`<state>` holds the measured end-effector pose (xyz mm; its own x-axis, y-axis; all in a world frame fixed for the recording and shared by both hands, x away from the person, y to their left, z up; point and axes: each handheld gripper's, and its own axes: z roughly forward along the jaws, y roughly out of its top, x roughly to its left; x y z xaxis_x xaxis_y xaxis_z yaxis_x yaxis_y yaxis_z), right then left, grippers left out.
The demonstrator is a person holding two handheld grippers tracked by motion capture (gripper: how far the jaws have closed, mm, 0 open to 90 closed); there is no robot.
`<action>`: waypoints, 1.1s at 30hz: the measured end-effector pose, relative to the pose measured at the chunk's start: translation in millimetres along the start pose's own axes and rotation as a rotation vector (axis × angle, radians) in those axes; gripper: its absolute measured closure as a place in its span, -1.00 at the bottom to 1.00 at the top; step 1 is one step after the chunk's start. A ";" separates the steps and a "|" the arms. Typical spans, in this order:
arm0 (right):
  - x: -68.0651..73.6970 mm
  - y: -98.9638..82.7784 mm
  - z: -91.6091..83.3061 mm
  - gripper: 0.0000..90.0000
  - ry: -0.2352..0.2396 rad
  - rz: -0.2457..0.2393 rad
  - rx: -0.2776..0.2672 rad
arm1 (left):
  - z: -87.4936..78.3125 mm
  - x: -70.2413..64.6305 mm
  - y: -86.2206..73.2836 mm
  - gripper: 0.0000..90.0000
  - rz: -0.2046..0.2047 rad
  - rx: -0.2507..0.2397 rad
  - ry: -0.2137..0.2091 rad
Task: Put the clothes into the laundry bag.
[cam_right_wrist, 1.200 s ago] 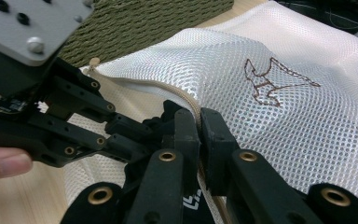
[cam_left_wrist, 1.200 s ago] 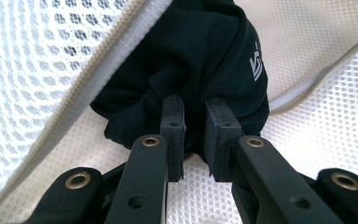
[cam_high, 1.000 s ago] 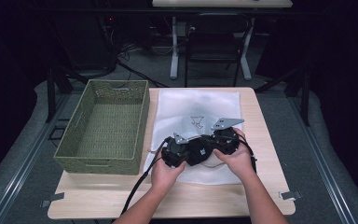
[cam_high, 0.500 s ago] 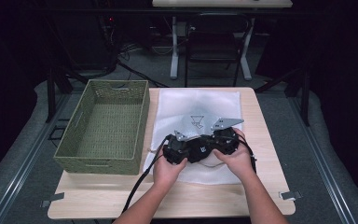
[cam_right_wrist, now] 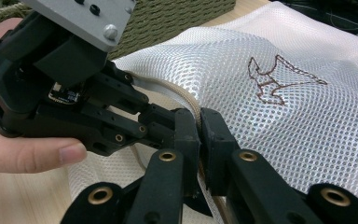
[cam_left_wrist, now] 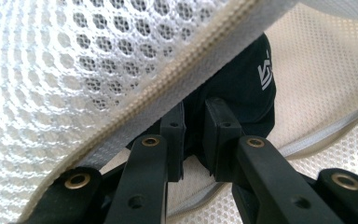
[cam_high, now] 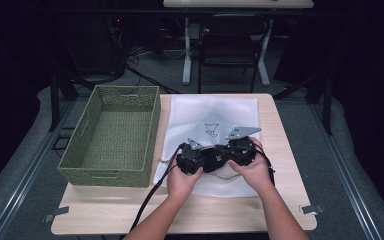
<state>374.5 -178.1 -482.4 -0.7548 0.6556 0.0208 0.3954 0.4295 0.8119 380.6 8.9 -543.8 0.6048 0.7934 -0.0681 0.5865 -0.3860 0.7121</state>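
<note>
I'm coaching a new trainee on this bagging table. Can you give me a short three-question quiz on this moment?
1. True or false: the wicker basket holds the mesh bag.
2. What does the right gripper pinch? A) the basket's rim B) the bag's zipper edge C) a cable
3. What mark is stitched on the bag?

Key:
1. False; the bag lies on the table beside the basket.
2. B.
3. A small brown outline logo.
</note>
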 end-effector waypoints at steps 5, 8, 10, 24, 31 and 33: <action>0.3 0.0 0.8 0.92 0.001 -0.003 0.001 | 1.9 0.3 2.6 0.76 -0.009 0.006 -0.005; 0.4 -0.1 0.9 0.92 0.000 -0.003 0.002 | 3.1 -0.2 3.2 0.72 -0.006 0.000 -0.001; -0.3 -0.3 0.5 0.92 0.000 0.000 0.001 | 2.1 -0.7 2.8 0.69 0.004 0.004 -0.006; -1.9 -1.1 0.7 0.92 0.001 0.008 0.000 | -21.3 2.5 -14.0 0.30 -0.015 -0.028 -0.029; -1.8 -1.2 0.9 0.92 0.002 0.009 0.001 | -23.8 0.2 -28.0 0.24 -0.013 0.002 -0.060; -1.7 -1.2 1.1 0.92 0.002 0.008 0.001 | -21.0 -1.0 -30.1 0.23 -0.020 0.003 -0.058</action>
<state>375.9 -179.0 -484.0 -0.7524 0.6581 0.0287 0.4024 0.4247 0.8110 351.0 29.6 -550.5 0.6227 0.7728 -0.1228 0.6008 -0.3716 0.7078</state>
